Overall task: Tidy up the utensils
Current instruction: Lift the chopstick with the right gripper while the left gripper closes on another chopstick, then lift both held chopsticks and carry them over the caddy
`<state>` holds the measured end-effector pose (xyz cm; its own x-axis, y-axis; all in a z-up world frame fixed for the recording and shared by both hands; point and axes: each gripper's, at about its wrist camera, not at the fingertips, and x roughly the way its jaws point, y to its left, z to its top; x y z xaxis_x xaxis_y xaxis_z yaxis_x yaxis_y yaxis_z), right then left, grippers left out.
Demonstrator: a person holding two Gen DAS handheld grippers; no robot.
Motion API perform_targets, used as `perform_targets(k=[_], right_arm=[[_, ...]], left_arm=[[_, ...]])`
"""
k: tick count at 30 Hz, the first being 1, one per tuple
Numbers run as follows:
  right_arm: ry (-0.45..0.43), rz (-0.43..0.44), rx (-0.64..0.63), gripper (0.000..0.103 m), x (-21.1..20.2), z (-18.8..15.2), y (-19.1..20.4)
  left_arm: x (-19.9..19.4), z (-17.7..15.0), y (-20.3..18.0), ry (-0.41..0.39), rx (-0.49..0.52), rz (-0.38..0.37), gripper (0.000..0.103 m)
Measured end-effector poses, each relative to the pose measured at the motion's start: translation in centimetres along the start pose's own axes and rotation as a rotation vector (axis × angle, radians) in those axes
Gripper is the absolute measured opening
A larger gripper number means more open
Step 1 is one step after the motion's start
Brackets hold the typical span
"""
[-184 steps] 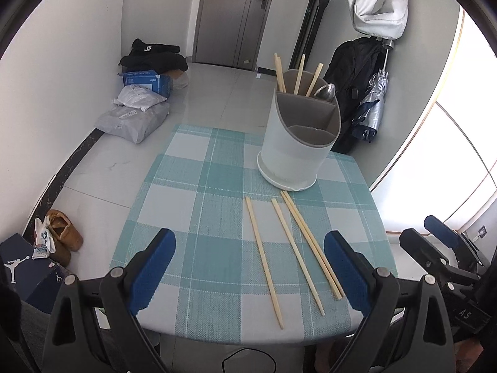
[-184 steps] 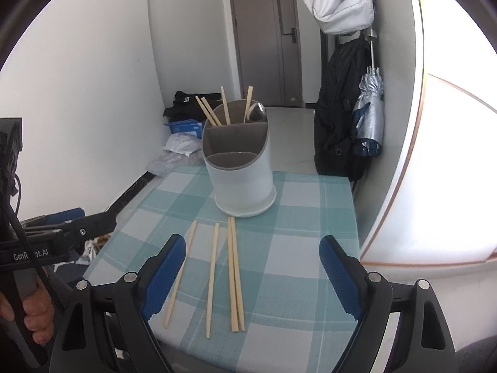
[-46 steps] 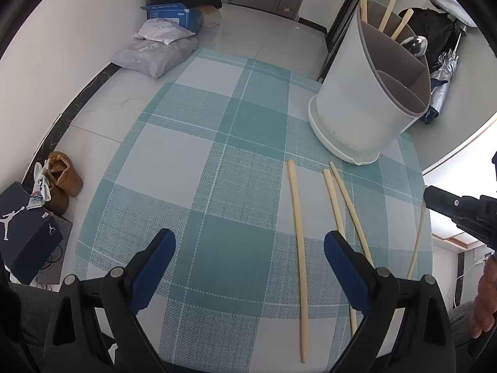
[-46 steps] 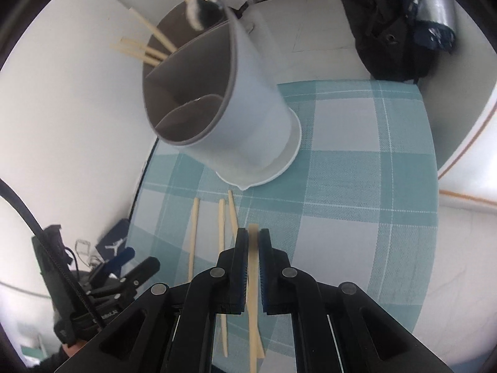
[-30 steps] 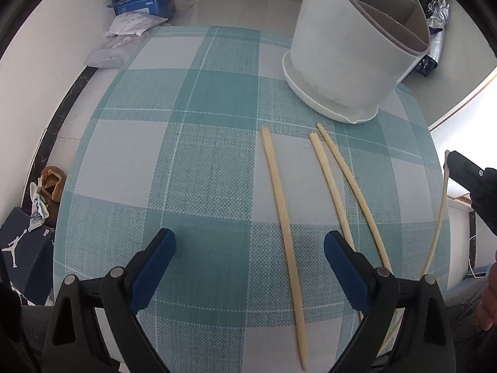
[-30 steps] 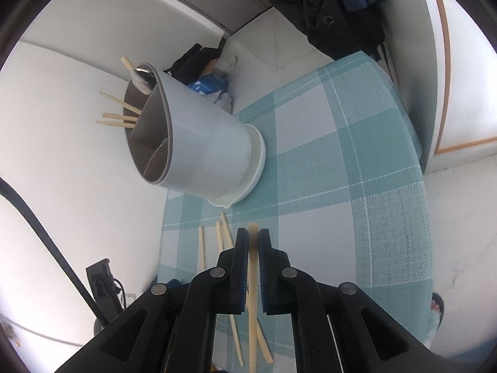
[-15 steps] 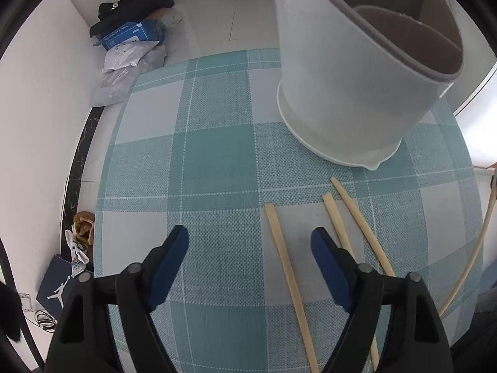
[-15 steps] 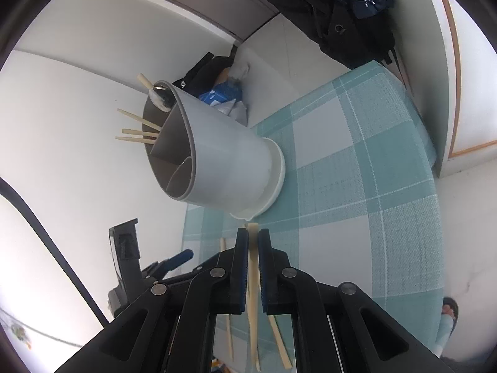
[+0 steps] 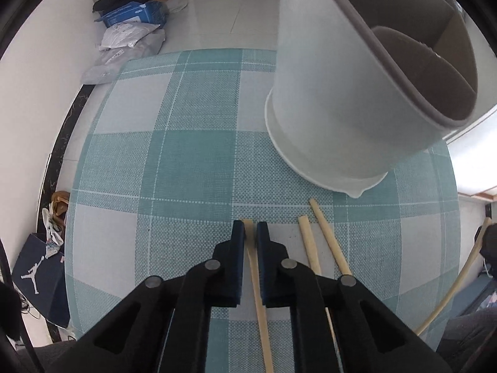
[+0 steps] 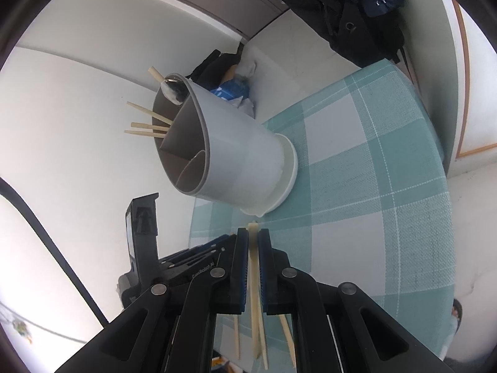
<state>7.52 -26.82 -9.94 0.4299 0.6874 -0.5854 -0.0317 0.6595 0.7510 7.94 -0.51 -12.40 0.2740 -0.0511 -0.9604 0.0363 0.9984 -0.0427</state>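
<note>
The left tongs [image 9: 250,228] are clamped on a chopstick [image 9: 259,298] lying on the checked worktop [image 9: 174,168]; two more chopsticks [image 9: 329,242] lie just to their right. The right tongs [image 10: 253,236] grip another chopstick [image 10: 254,292] off the worktop. The grey utensil holder [image 10: 236,161] stands just beyond both.

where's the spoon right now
In the right wrist view the spoon stands upper left, bowl up in the back compartment of the white utensil holder, beside the chopsticks that poke out of the same compartment.
</note>
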Motion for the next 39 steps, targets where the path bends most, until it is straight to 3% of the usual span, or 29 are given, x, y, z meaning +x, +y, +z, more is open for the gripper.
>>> perform_targets(k=[6, 13, 20, 28, 33, 39], right_arm=[[-0.002, -0.018, -0.025, 0.006, 0.1, -0.5, 0.5], [-0.022, -0.057, -0.094, 0.006, 0.1, -1.2, 1.9], [-0.052, -0.051, -0.133, 0.006, -0.1, -1.7, 3.1], [-0.136, -0.094, -0.244, 0.005, -1.1, -3.4, 6.2], [-0.163, -0.094, -0.308, 0.005, -1.2, -4.3, 7.9], [-0.177, -0.130, -0.399, 0.005, -1.3, -5.0, 9.7]], left_arm=[[-0.5, -0.1, 0.6, -0.033, -0.055, -0.013, 0.003], [-3.8, -0.3, 2.1, -0.130, -0.122, -0.116, 0.003], [-8.8, -1.0, 1.9, -0.270, -0.097, -0.191, 0.003], [-12.8, -2.3, 3.0, -0.423, -0.039, -0.222, 0.003], [-14.7, -3.5, 3.0, -0.472, 0.004, -0.190, 0.003], [-15.4, -4.3, 3.4, -0.485, -0.008, -0.212, 0.003]])
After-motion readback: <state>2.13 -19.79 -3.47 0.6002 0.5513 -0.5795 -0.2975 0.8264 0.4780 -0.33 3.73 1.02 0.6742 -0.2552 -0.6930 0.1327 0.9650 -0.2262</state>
